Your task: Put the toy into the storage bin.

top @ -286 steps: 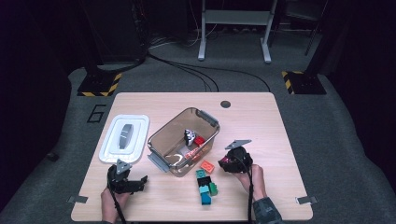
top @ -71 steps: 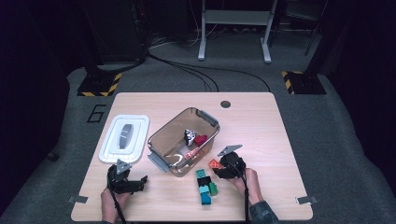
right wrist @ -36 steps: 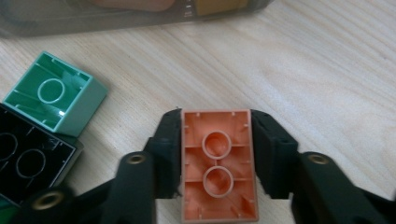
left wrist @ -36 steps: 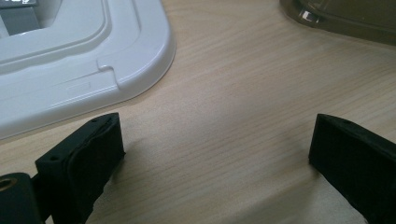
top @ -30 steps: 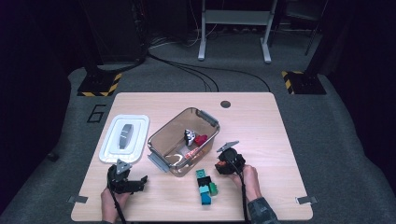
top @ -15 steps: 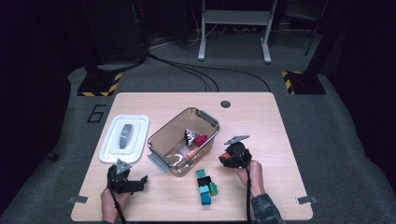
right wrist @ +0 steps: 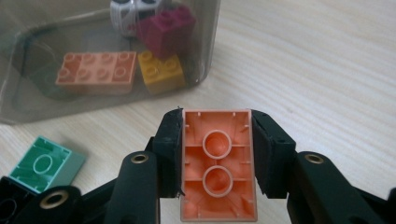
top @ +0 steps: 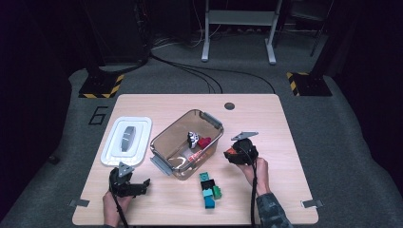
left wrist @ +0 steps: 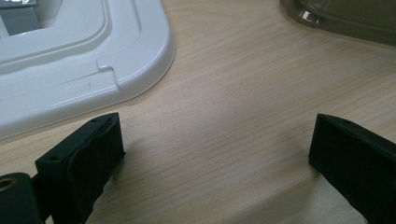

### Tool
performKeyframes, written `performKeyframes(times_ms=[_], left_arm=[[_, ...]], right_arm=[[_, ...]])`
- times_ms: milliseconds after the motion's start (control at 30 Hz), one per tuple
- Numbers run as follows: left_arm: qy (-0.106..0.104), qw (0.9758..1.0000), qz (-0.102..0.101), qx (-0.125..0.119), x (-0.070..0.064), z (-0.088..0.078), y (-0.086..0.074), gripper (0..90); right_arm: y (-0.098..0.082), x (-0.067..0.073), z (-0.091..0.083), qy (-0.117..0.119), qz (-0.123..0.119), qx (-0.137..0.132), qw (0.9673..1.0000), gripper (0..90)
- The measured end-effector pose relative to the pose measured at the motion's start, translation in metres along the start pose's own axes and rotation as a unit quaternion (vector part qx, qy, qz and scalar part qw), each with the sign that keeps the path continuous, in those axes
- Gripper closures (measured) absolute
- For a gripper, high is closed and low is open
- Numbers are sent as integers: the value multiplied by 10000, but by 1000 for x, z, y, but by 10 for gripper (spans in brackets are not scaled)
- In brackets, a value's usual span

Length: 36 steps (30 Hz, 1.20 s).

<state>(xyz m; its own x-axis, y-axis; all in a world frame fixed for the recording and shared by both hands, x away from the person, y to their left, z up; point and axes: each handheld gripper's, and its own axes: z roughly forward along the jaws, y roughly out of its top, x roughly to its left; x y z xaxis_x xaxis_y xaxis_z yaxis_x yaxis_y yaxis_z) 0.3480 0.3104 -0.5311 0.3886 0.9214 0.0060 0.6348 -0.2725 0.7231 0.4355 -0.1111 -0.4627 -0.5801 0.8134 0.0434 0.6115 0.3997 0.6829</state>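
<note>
My right gripper (top: 232, 153) hangs just right of the clear brown bin (top: 164, 142), shut on an orange brick (top: 229, 152). In the right gripper view the brick (right wrist: 218, 163) shows its hollow underside, clamped by its long sides between both pads of the gripper (right wrist: 218, 158). Inside the bin (right wrist: 28, 112) lie an orange flat brick (right wrist: 95, 67), a yellow brick (right wrist: 161, 70), a magenta brick (right wrist: 168, 25) and a white piece (right wrist: 128, 11). My left gripper (top: 142, 185) rests on the table at the front left, open, with bare wood between its jaws (left wrist: 215, 154).
A short row of green, black and blue bricks (top: 209, 190) lies in front of the bin; one green brick (right wrist: 44, 163) sits near my right gripper. The white lid (top: 127, 140) lies left of the bin, its corner (left wrist: 70, 60) just ahead of my left gripper.
My right gripper has risen and drifted a little farther from the person, still holding the orange brick. The left gripper has stayed put.
</note>
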Motion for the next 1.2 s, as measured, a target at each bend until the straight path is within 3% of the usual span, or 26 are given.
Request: performKeyframes(times_ms=[1200], left_arm=[[9, 10000, -8, -29, 0, 0, 0, 32]], right_arm=[[60, -23, -29, -423, -24, -492, 9979, 584]])
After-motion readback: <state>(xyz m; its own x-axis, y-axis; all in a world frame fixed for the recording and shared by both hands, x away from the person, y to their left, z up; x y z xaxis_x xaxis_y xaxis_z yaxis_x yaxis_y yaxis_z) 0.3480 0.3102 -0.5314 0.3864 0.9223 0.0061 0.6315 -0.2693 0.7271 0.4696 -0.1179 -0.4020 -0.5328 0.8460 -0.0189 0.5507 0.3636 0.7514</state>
